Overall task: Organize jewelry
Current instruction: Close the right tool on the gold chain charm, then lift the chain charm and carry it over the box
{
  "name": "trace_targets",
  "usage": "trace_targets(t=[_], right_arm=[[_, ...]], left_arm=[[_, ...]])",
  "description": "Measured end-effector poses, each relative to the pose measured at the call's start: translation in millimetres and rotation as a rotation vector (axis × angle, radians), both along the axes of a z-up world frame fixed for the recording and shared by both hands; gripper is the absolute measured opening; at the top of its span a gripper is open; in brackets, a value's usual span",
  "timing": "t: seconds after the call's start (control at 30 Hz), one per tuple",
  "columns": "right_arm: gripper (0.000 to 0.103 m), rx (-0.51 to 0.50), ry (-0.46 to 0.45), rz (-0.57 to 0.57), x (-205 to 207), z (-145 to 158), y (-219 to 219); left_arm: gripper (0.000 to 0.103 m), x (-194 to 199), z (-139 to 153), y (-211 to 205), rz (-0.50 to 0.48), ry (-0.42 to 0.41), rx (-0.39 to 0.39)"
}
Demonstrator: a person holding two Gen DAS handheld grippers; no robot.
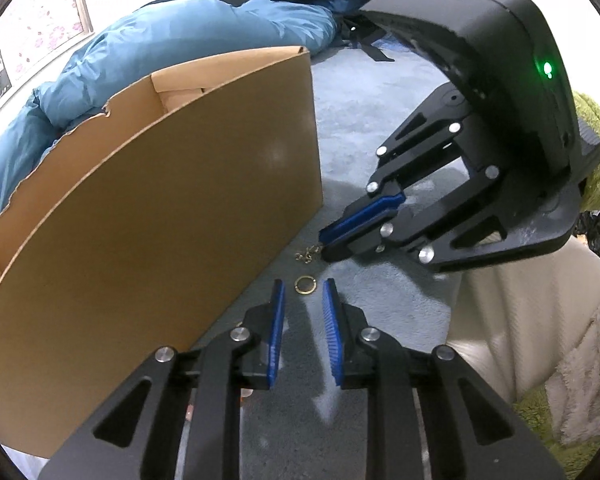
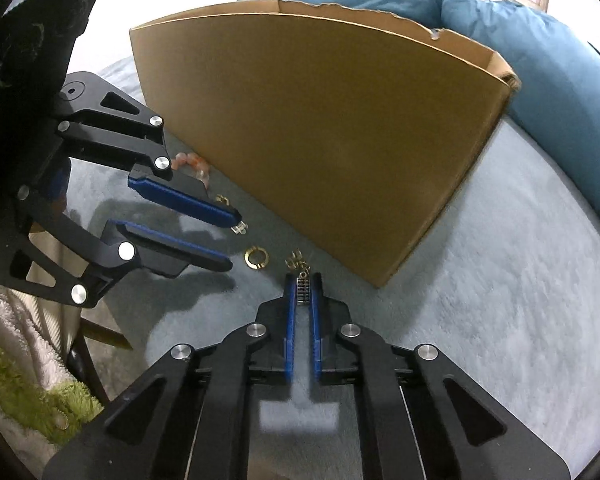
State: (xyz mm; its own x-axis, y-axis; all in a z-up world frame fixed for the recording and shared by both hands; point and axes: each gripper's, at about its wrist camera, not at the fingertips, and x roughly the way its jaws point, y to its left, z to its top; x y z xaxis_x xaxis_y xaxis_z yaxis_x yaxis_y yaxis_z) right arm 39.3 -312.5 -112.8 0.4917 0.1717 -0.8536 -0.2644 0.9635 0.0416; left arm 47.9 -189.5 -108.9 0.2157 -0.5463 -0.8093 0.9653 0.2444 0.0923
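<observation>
The right gripper (image 2: 304, 280) fingers pinch a small metal chain (image 2: 303, 290) on the bed (image 2: 500, 280). The left gripper (image 1: 303, 286) fingers stand narrowly apart around a gold ring (image 1: 306, 285), beside the cardboard box (image 1: 160, 220).

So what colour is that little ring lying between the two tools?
Gold. The ring shows best in the right wrist view, lying on the grey-blue bedcover.

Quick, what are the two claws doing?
Left claw: open, around the gold ring, not gripping.
Right claw: shut on a small chain.
</observation>
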Motion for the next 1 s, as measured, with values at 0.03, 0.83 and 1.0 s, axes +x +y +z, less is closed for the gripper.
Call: trace_targets(t=[0.03, 0.83, 1.0], right_arm=[[0.001, -0.001, 0.005, -0.007, -2.3, 0.0, -2.2], [0.004, -0.016, -0.005, -0.158, -47.1, 23.5, -25.1], [0.016, -0.007, -0.02, -0.137, -47.1, 24.5, -31.7]], left_arm=[[0.019, -0.5, -0.5, -1.1, -0.003, -0.003, 0.003], [0.019, 4.6, -9.4, -15.0, 0.0, -0.006, 0.033], [0.019, 7.1, -13.4, -17.6, -0.009, -0.002, 0.042]])
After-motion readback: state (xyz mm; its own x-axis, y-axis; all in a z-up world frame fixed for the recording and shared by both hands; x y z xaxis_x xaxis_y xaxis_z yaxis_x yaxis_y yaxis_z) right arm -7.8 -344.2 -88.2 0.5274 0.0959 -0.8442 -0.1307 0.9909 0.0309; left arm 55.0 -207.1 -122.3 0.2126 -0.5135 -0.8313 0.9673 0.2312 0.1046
